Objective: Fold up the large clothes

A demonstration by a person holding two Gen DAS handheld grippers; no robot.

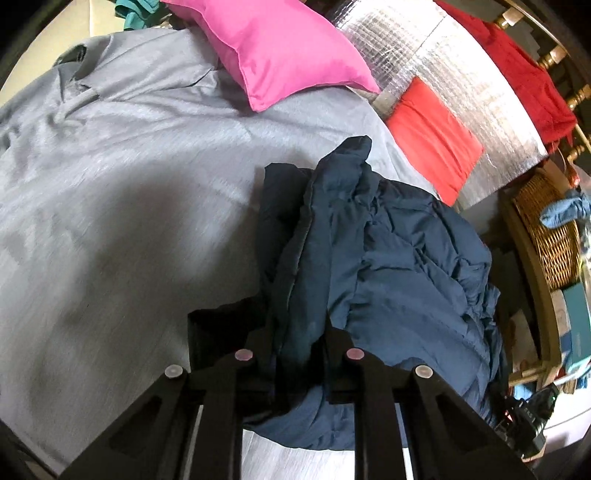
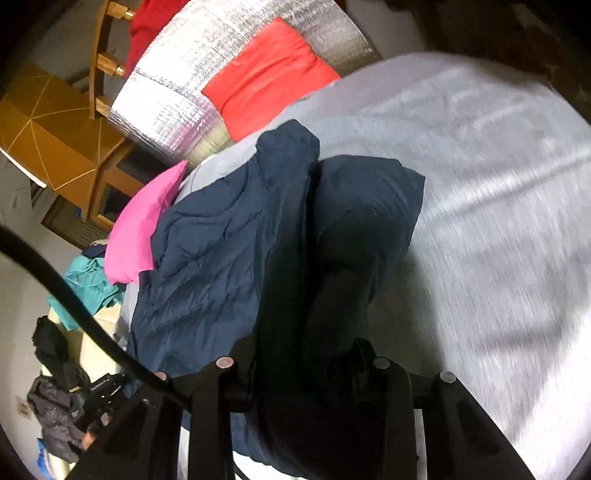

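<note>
Here, a crumpled navy-blue quilted garment [image 1: 388,258] lies bunched on a pale grey bedcover [image 1: 110,184], gripped at two places by black two-finger grippers held by a person. In the left wrist view, the grey cover spreads across the left side, creased and partly shadowed. Further right, a bright pink cushion [image 1: 273,51] rests at the top of the bed, with a scrap of teal fabric [image 1: 129,14] beyond it. At centre, the left gripper [image 1: 297,343] is clenched on a thick fold of the navy garment, the cloth drawn up between its fingers. To the right lie a flat red-orange cushion [image 1: 432,140], a silver foil-faced quilted mat [image 1: 443,74] and a red cloth [image 1: 524,70] draped on a wooden spindle chair [image 1: 554,55]. At the far right stands a woven wicker basket [image 1: 546,236] holding a blue bundle.

In the right wrist view, a tan wooden cabinet [image 2: 48,140] stands at the left, with dark clothing [image 2: 55,406] and a teal garment [image 2: 88,284] heaped below. The pink cushion [image 2: 144,229] sits just beside the navy garment [image 2: 221,240]. The silver mat [image 2: 177,92] and red-orange cushion [image 2: 269,70] lie above it. At centre, the right gripper [image 2: 306,354] pinches a dark, thick roll of the same garment between its fingers. The grey bedcover [image 2: 480,184] fills the right side, motion-blurred.
</note>
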